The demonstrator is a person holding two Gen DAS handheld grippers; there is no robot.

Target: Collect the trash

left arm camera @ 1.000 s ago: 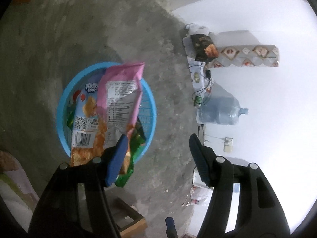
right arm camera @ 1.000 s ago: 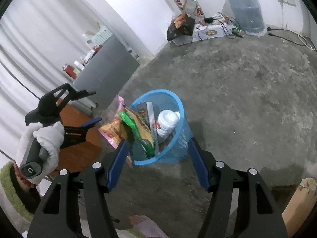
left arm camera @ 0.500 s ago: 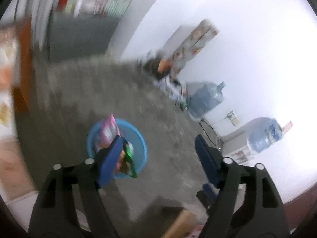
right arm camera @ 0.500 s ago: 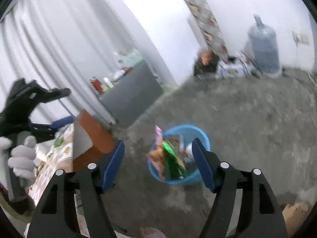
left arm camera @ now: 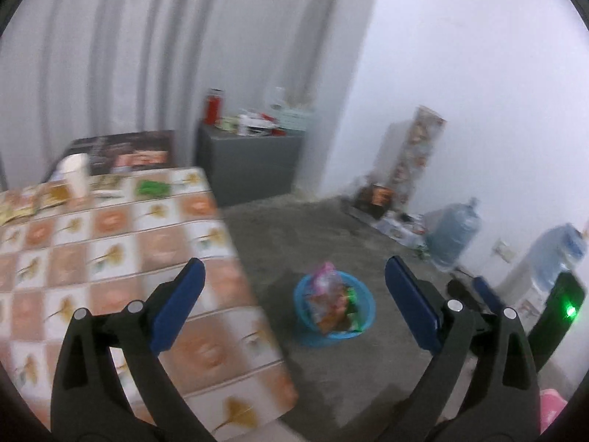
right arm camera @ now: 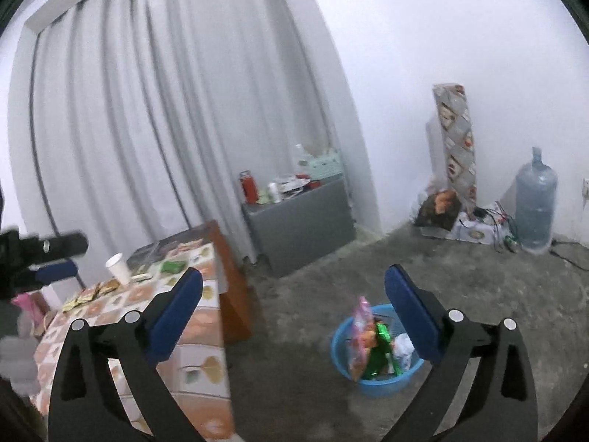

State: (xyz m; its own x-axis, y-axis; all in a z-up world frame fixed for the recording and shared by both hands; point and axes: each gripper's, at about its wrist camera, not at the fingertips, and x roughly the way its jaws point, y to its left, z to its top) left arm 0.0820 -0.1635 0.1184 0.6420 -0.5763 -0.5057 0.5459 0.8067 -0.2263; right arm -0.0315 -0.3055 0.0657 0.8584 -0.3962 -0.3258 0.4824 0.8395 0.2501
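A blue basket (left arm camera: 364,307) stands on the concrete floor, stuffed with snack wrappers (left arm camera: 324,294); it also shows in the right wrist view (right arm camera: 340,344) with a pink wrapper (right arm camera: 359,335) sticking up. My left gripper (left arm camera: 294,302) is open and empty, above the table's edge. My right gripper (right arm camera: 294,305) is open and empty, between table and basket. On the patterned table (left arm camera: 110,243) lie a white paper cup (left arm camera: 75,175), a green packet (left arm camera: 152,188) and flat wrappers (left arm camera: 22,206). The cup (right arm camera: 118,268) and green packet (right arm camera: 173,266) also show in the right wrist view.
A grey cabinet (right arm camera: 302,221) with bottles stands by the curtain. A water jug (right arm camera: 533,202), a patterned board (right arm camera: 456,147) and cables lie along the far wall. The left gripper (right arm camera: 48,258) shows at the left of the right wrist view.
Both grippers have risen and pulled back from the basket and swung toward the table. The wrappers stay in the basket; both grippers remain open.
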